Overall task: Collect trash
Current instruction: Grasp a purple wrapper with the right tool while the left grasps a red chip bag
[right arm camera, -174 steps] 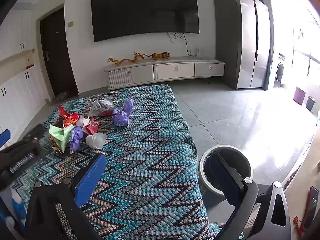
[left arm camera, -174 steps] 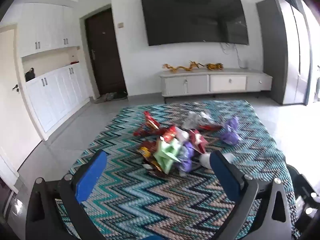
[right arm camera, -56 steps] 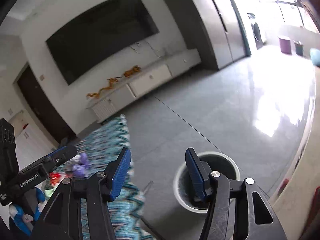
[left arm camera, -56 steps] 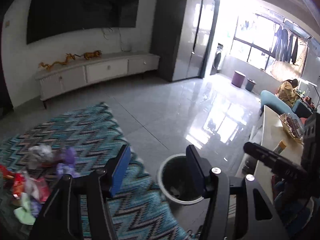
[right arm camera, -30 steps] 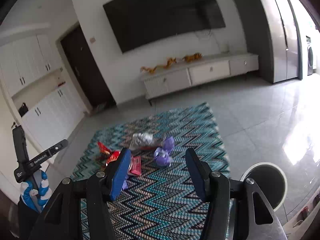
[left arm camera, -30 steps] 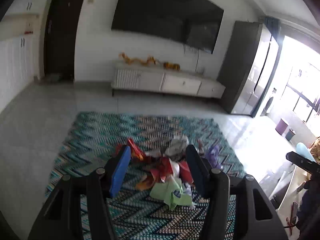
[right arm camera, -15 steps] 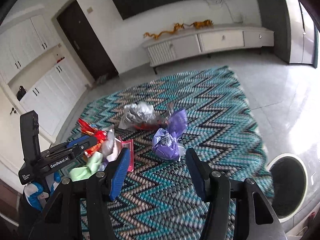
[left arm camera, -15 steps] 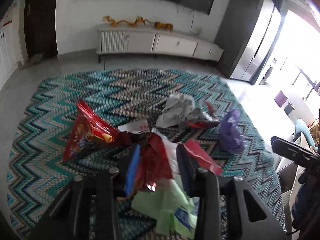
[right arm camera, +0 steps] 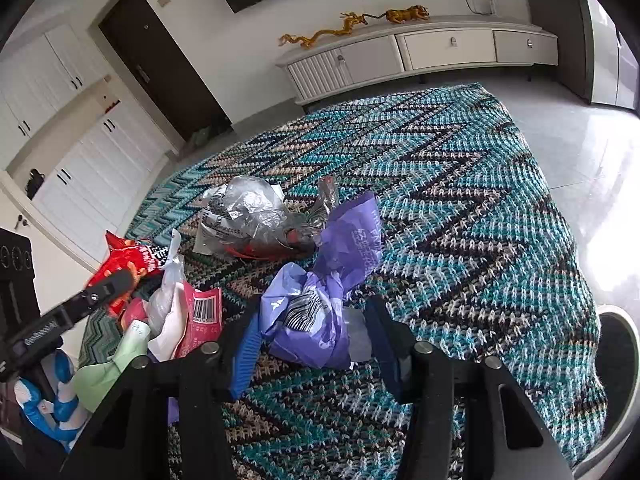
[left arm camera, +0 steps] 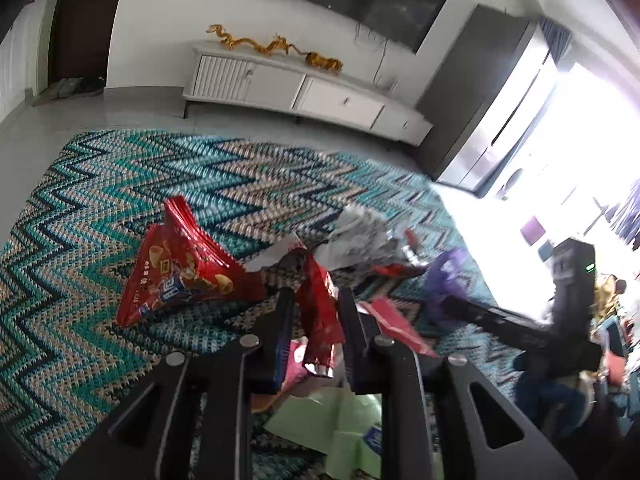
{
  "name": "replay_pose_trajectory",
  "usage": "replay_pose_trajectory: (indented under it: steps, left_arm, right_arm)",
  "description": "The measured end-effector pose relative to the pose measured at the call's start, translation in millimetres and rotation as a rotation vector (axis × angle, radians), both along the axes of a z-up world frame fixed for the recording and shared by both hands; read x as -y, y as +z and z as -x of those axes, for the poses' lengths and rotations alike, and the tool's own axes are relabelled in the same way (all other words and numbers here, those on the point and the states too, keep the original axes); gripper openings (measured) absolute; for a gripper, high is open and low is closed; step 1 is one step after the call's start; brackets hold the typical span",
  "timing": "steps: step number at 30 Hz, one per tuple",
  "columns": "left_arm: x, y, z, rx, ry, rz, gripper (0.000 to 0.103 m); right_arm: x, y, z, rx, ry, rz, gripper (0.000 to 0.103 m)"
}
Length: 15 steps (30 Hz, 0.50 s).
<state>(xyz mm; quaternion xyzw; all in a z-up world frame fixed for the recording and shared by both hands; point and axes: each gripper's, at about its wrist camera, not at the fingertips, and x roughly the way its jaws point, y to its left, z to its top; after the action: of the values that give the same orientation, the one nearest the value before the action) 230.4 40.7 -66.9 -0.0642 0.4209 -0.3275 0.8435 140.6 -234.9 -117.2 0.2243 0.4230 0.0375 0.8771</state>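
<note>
Trash lies in a heap on a zigzag rug [left arm camera: 80, 208]. My left gripper [left arm camera: 315, 295] is shut on a crumpled red wrapper [left arm camera: 322, 320] in the middle of the heap, which stands up between its pads. A red snack bag [left arm camera: 176, 272] lies just to its left and crumpled silver foil [left arm camera: 360, 236] beyond it. My right gripper [right arm camera: 313, 307] straddles a crumpled purple plastic bag [right arm camera: 304, 320]. Its jaws are closing, and the pads sit close to the bag's sides without visibly squeezing it. The left gripper's tip [right arm camera: 116, 280] shows at the left of the right wrist view.
A round trash bin [right arm camera: 624, 320] stands on the tiles off the rug's right edge. Green paper [left arm camera: 336, 420] and a pink packet with a barcode [right arm camera: 204, 316] lie nearest me. A white TV cabinet [left arm camera: 300, 88] lines the far wall. A blue-gloved hand [right arm camera: 56, 396] holds the left gripper.
Both grippers have dropped onto the heap. The left jaws have closed on the red wrapper. The right jaws have narrowed around the purple bag.
</note>
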Motion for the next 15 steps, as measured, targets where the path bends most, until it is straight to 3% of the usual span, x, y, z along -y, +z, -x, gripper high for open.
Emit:
replay_pose_trajectory:
  steps: [7,15]
  left_arm:
    - [-10.8,32.1,22.3,0.056,0.014,0.027,0.020]
    - [-5.9,63.3,62.7,0.140,0.023,0.008,0.020]
  right_arm:
    - [7.2,16.0,21.4,0.058,-0.008,-0.043,0.042]
    - [7.1,43.3,72.2,0.138,0.007,-0.085,0.041]
